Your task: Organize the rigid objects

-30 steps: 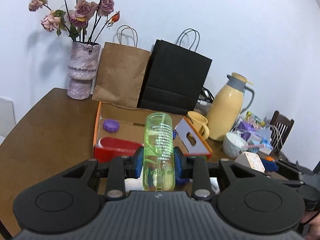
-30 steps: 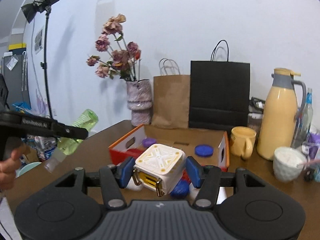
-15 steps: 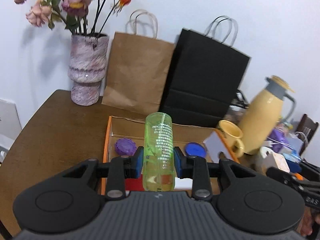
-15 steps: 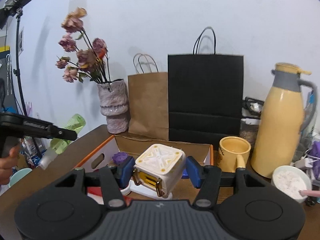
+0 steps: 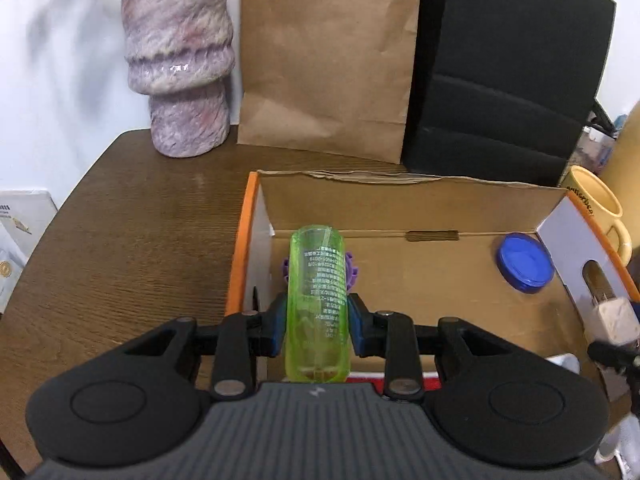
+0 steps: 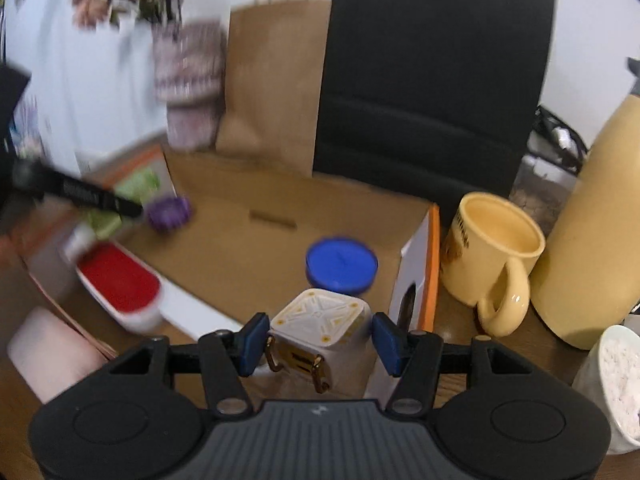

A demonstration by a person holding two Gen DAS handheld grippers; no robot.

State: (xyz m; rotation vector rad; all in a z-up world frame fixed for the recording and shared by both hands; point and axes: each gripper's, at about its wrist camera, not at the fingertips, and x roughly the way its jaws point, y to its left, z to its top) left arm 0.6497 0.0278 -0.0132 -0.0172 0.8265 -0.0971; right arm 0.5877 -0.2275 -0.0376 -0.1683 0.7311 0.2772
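Observation:
My left gripper [image 5: 317, 330] is shut on a clear green bottle [image 5: 317, 300] and holds it over the left part of the open cardboard box [image 5: 400, 200], above a purple lid [image 5: 351, 272]. A blue lid [image 5: 525, 261] lies at the box's right. My right gripper [image 6: 320, 338] has its jaws spread a little wider than a white cube with gold fittings [image 6: 320, 332], which sits between them at the box's right front. The right view is blurred; it shows the blue lid [image 6: 341, 265], the purple lid [image 6: 168, 210], a red and white container [image 6: 118, 284] and the bottle [image 6: 138, 188].
Behind the box stand a brown paper bag [image 5: 328, 56], a black paper bag [image 5: 504, 68] and a purple vase [image 5: 178, 60]. A yellow mug [image 6: 490, 256], a yellow thermos [image 6: 592, 232] and a white bowl [image 6: 616, 384] stand right of the box on the wooden table [image 5: 132, 240].
Both grippers moved forward and down over the box. The right jaws have spread away from the cube's sides. The left stays shut on the bottle.

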